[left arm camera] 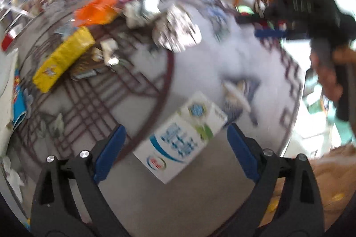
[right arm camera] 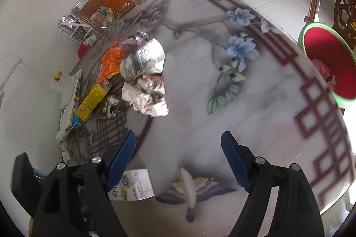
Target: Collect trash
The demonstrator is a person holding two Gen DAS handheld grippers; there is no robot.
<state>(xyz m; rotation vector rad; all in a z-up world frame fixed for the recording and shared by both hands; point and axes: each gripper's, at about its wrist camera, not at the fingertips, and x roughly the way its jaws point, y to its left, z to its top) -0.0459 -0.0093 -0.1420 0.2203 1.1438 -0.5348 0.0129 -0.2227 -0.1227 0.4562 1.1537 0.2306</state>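
Note:
A white milk carton with blue print lies on the round patterned table, between and just beyond my open left gripper fingers; it also shows in the right wrist view. Farther off lies a pile of trash: crumpled foil wrapper, orange bag, yellow packet, paper scraps. My right gripper is open and empty above the table, the pile to its far left: foil wrapper, white bag, yellow packet.
A green bin with a red inside stands past the table's right edge. The other gripper and a hand show at the right of the left wrist view. A flat white scrap lies near the right gripper.

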